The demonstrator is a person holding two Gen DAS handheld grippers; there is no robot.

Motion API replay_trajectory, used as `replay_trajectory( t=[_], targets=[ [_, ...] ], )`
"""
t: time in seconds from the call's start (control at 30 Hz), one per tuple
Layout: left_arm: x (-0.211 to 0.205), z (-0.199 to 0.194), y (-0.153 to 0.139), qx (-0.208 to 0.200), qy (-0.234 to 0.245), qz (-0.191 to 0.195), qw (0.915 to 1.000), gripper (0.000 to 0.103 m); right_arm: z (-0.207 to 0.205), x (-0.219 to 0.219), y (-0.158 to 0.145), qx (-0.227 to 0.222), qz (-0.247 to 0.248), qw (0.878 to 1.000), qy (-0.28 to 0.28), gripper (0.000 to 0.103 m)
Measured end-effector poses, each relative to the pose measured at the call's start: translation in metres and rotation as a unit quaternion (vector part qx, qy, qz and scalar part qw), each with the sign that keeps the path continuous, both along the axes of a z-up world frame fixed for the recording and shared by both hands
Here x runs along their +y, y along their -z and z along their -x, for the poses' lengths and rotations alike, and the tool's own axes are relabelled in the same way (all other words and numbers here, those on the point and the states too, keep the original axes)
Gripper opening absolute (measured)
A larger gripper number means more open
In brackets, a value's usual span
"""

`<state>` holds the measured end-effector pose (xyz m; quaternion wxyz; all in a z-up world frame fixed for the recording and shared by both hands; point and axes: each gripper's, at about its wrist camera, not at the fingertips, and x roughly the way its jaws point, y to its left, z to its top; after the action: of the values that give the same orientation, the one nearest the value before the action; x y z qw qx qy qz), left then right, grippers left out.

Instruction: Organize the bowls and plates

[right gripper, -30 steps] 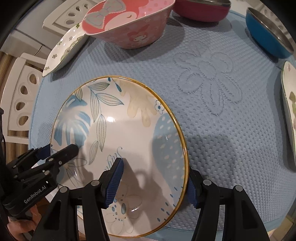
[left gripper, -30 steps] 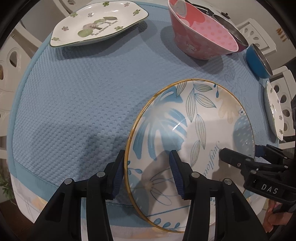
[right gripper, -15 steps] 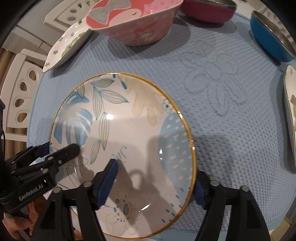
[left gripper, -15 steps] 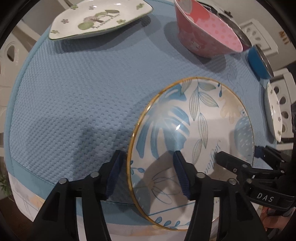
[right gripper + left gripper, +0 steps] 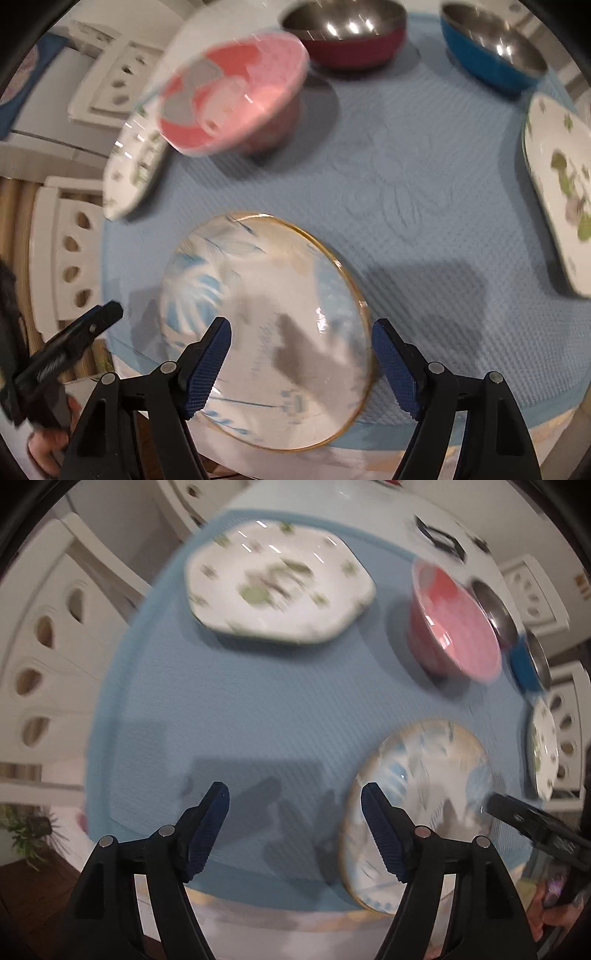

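A round plate with blue leaves and a gold rim lies flat on the blue mat, near its front edge. My left gripper hangs above bare mat to the left of that plate; its jaws are opening with nothing between them. My right gripper is open above the plate's near right rim, its pads clear of it. Each wrist view catches the other gripper at its edge: right gripper, left gripper. Both views are motion-blurred.
Farther back stand a pink bowl, a maroon steel bowl and a blue steel bowl. White flowered plates lie at back left and far right. White chairs ring the table.
Both grippers straddled the leaf plate's rim before. The left one has widened, lifted and swung left off the plate. The right one has widened and risen; the plate stays on the mat.
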<state>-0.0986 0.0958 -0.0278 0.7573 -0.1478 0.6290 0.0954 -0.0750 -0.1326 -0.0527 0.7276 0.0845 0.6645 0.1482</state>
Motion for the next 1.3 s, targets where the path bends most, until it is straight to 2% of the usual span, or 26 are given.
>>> replay_trajectory(
  t=[0.1,0.23,0.43,0.63,0.9,1.03,1.17,1.3],
  targets=[
    [0.021,-0.014,-0.008,-0.008,-0.01,-0.01,0.9999,0.073,-0.011,0.013,-0.022,-0.023,0.011,1.0,-0.005,0.077],
    [0.039,-0.029,-0.011,-0.02,-0.021,-0.014,0.9995,0.073,-0.021,0.035,-0.047,-0.043,-0.054,0.998,0.003,0.077],
    [0.074,-0.065,-0.014,-0.032,-0.033,-0.022,0.9987,0.073,-0.039,0.102,-0.062,-0.082,-0.092,0.992,-0.034,0.077],
    [0.109,-0.103,-0.004,-0.04,-0.035,-0.027,0.9982,0.073,-0.067,0.154,-0.045,-0.084,-0.121,0.988,-0.045,0.077],
    [0.141,-0.148,0.028,-0.035,-0.036,-0.007,0.9987,0.073,-0.09,0.18,-0.007,-0.057,-0.122,0.991,-0.014,0.077],
    [0.142,-0.166,0.044,-0.034,-0.021,0.006,0.9992,0.073,-0.097,0.188,0.012,-0.041,-0.115,0.992,-0.017,0.077],
    [0.139,-0.177,0.06,-0.029,-0.008,0.014,0.9994,0.073,-0.105,0.194,0.022,-0.046,-0.098,0.994,-0.021,0.077],
    [0.133,-0.183,0.067,-0.028,0.006,-0.002,0.9996,0.072,-0.11,0.2,0.034,-0.038,-0.088,0.995,-0.018,0.077]
  ],
)
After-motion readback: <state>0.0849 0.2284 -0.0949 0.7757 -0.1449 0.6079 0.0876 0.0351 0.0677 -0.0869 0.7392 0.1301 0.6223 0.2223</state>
